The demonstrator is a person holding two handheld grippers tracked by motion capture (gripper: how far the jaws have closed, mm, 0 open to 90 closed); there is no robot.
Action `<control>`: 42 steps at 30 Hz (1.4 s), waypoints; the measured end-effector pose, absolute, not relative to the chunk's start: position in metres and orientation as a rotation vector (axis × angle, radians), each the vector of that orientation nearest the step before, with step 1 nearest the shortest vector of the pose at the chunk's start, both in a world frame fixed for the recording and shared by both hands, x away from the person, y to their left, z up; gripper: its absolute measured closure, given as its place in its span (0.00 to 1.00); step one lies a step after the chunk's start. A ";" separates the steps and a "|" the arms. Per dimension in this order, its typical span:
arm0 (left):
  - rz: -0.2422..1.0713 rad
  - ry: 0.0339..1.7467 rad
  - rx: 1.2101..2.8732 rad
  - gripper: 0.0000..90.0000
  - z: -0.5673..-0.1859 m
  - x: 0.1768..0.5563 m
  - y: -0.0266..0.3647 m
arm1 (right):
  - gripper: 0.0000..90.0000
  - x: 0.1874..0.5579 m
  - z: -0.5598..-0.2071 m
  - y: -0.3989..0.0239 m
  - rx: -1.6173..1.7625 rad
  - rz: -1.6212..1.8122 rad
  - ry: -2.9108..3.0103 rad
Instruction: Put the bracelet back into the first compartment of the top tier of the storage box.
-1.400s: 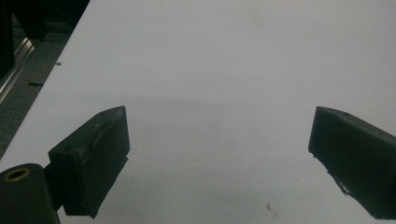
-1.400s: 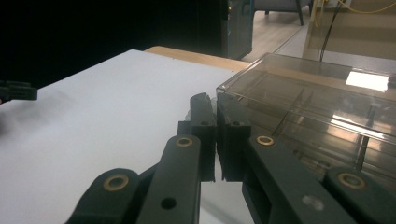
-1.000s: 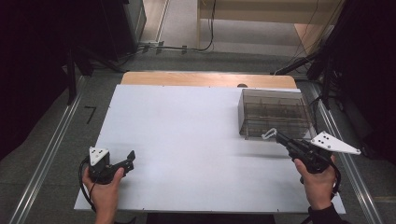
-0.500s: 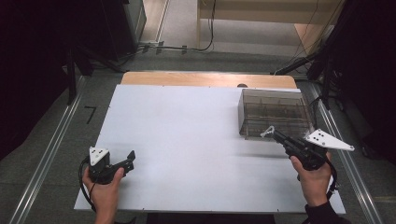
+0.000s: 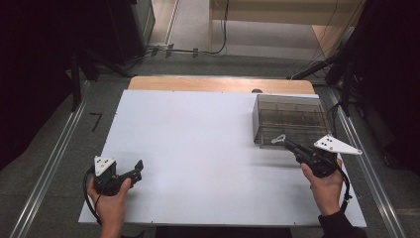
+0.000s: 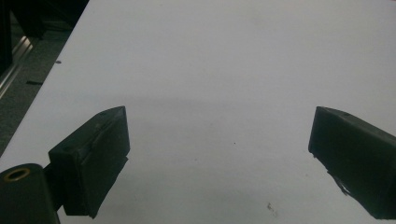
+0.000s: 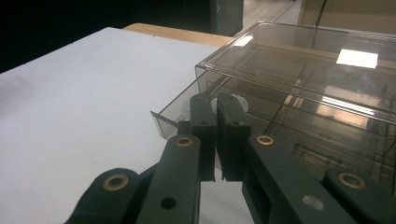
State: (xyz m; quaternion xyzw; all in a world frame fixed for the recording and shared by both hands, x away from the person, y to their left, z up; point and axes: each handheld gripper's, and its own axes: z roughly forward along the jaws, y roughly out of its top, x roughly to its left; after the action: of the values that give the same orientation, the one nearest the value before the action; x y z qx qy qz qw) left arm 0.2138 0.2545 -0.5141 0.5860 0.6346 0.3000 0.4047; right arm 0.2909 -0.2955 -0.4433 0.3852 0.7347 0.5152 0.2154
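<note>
The right gripper (image 7: 215, 105) is seen with its black jaws pressed nearly together, clamped on a small white knob (image 7: 233, 100) at the front of a clear smoky plastic drawer box (image 7: 299, 84). A white tabletop (image 7: 79, 93) is spread to the left.

Left hand-held gripper (image 5: 131, 172): we hold it low at our near left, our left hand (image 5: 110, 198) wrapped around its body, jaws pointing right and slightly away. In the left gripper view its two black jaws stand wide apart with nothing between them.

Right hand-held gripper (image 5: 280, 140): we hold it at our far right, our right hand (image 5: 324, 184) gripping from below, dark sleeve at the wrist, grey plate on top. Its jaws point left and forward. In the right gripper view they are drawn nearly together, a thin gap remaining.
</note>
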 end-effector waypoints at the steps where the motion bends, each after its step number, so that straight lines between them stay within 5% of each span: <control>1: 0.757 1.602 1.480 0.06 -0.514 0.214 0.254 | 0.94 0.291 -0.443 -0.295 1.068 1.428 2.037; 20: 0.756 1.603 1.478 0.06 -0.514 0.214 0.255 | 0.86 0.301 -0.450 -0.291 1.122 1.378 2.053; 42: 0.755 1.604 1.474 0.06 -0.514 0.214 0.255 | 0.53 0.300 -0.450 -0.289 1.138 1.360 2.028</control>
State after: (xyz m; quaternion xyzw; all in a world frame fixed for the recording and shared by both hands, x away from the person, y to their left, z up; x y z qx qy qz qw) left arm 0.2138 0.2553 -0.5142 0.5842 0.6359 0.2991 0.4060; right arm 0.3002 -0.2887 -0.4496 0.4119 0.7340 0.4922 0.2220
